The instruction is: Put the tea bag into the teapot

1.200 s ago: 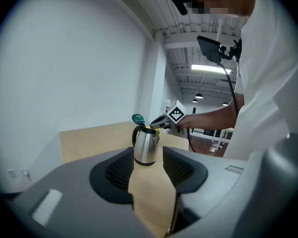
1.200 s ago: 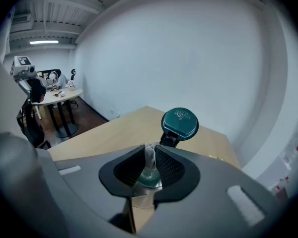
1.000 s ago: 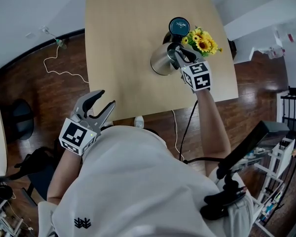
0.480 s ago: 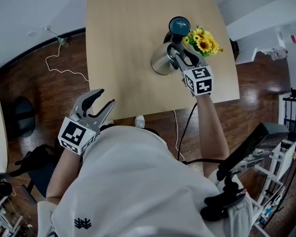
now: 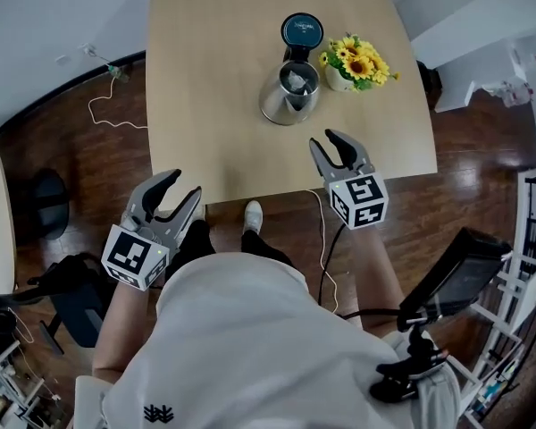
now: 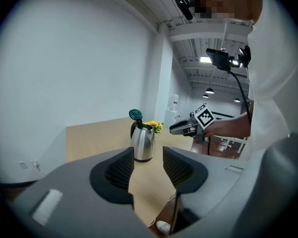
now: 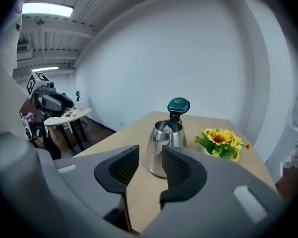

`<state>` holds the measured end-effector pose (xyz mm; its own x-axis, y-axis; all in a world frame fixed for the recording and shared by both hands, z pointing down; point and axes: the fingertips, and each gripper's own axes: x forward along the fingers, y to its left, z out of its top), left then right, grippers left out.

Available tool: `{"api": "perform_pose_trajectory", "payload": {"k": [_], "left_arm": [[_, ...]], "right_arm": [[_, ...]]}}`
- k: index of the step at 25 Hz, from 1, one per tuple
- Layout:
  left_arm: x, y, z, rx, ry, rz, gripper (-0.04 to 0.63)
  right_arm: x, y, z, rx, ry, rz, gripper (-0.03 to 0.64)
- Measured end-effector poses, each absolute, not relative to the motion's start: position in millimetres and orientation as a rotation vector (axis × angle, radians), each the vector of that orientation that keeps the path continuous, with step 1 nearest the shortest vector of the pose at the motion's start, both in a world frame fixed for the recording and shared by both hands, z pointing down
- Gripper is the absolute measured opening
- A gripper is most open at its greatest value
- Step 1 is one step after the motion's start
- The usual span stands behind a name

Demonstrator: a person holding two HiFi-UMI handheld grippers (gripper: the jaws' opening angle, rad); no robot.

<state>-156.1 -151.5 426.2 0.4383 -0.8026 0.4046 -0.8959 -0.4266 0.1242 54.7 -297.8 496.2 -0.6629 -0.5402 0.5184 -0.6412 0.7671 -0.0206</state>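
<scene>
- Tea bag [image 5: 297, 80] lies inside the open teapot [image 5: 277, 107], upper centre of the tabletop [image 5: 205, 79].
- Right claw [image 5: 322, 139] opening, empty, below the teapot.
- Left claw [image 5: 186, 183] open, empty, lower left.

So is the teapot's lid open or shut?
Open. The teal lid stands flipped up behind the teapot, and the head view looks straight into its mouth.

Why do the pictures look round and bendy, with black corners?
Left gripper view: the wide lens bows the wall and ceiling, corners go black. Right gripper view: same bulge, ceiling lamp glares white, teapot looks sharp. Head view: milder, only the floor edge curves.
</scene>
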Motion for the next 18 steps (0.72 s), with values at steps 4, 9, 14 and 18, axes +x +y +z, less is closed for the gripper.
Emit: {"api": "perform_pose_trajectory", "payload": {"k": [4, 9, 14, 18], "left_arm": [[-132, -125, 430, 2.381, -1.451, 0.443, 0.169], [-103, -80, 422, 2.441, -1.4, 0.45, 0.169], [-77, -5, 400, 2.552, -1.365, 0.407, 0.169], [-66, 74, 400, 2.588, -1.328, 0.349, 0.169]], "right_arm": [[85, -262, 507, 0.887, -2.456, 0.305, 0.147], [116, -202, 490, 0.944, -2.481, 0.333, 0.153], [137, -109, 464, 1.01, -2.501, 0.318, 0.161], [148, -24, 453, 1.042, -2.504, 0.286, 0.163]]}}
